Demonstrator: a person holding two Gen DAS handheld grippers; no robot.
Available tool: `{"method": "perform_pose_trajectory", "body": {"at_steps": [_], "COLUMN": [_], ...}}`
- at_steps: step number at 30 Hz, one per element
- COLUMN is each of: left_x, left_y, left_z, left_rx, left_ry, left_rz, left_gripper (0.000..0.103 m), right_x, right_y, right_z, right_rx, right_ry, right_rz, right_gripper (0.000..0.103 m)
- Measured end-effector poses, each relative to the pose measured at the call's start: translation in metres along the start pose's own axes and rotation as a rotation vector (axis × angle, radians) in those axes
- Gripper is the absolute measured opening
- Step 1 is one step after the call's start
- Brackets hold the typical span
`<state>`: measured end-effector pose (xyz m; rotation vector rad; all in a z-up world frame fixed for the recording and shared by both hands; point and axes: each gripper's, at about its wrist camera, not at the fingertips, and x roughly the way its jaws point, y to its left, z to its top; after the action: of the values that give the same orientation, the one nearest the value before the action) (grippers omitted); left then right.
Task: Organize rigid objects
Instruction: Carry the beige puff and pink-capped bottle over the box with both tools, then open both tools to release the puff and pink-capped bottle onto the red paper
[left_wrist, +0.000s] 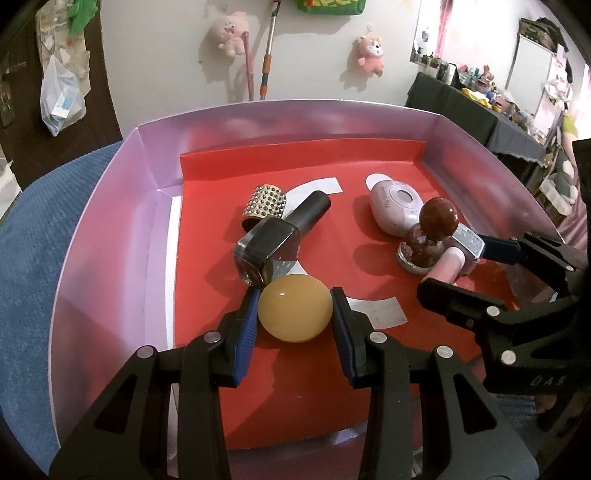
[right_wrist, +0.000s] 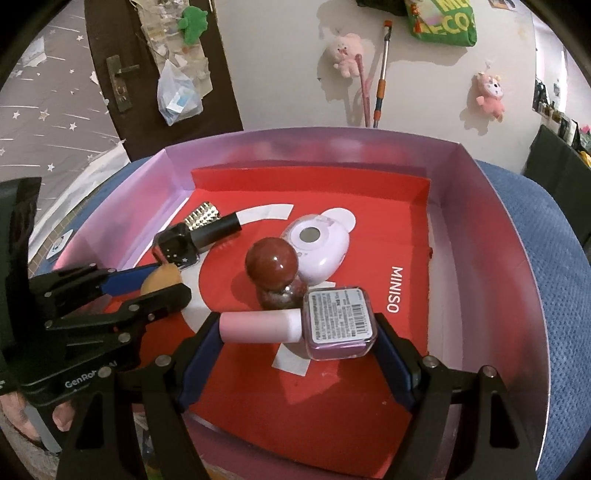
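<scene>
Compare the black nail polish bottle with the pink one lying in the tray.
The black bottle has a dark body and long black cap; the pink bottle has a lilac-pink body and pale pink cap. The pink bottle sits between the fingers of the right hand-held gripper, barcode label facing up; the black bottle lies free, leaning against a studded gold cylinder. Both lie on their sides in the tray.

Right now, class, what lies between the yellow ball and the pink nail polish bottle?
Only bare red paper liner with a white printed patch separates the yellow ball from the pink nail polish bottle, seen in the left wrist view.
</scene>
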<state>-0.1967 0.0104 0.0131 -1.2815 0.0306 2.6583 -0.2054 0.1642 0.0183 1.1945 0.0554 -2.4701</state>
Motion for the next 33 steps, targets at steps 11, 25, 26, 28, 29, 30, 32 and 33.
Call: {"method": "perform_pose_trajectory", "body": {"at_steps": [11,25,26,28,29,30,32,33], "left_x": [0.0000,-0.0011,-0.0008,-0.0008,-0.0003,-0.0004,-0.0009,-0.0012], "left_y": [-0.0008,-0.0009,-0.0003,-0.0016,-0.0013,-0.0017,-0.0013,-0.0004], "left_z": [0.0004,0.0012,0.0014,0.0013,0.0012,0.0010,0.0005,0.0005], "left_rx": [-0.009,-0.030,-0.031,-0.029,-0.028,-0.027,-0.027,-0.030], "left_ry": [0.002,0.005,0.005,0.007,0.007,0.007,0.006,0.006], "left_rz": [-0.009,-0.022,-0.022,-0.017,-0.016,-0.014,-0.017,-0.018], "left_gripper": [0.036,0.036,0.036,0.036,0.037,0.037,0.044,0.048], "right_x": [0.0031,0.0023,0.0021,0.0017,0.0015,0.0013,0.0011,0.0010], "right_y": [0.0057,0.0042,0.0039,0.0027,0.0024,0.0020,0.0022,0.0022], "right_z": [-0.0019,-0.0020,-0.0021,-0.0023,-0.0023,-0.0023,-0.0022,-0.0020], "right_rx": [-0.032,-0.024,-0.022,-0.018,-0.017,-0.015,-0.013,-0.012], "right_ry": [0.011,0.011,0.011,0.011,0.010,0.010,0.009,0.009], "right_rz": [-0.039,-0.032,-0.030,-0.026,-0.024,-0.023,-0.020,-0.020], "right_gripper": [0.081,0.081,0.081,0.081,0.081,0.081,0.081,0.081]}}
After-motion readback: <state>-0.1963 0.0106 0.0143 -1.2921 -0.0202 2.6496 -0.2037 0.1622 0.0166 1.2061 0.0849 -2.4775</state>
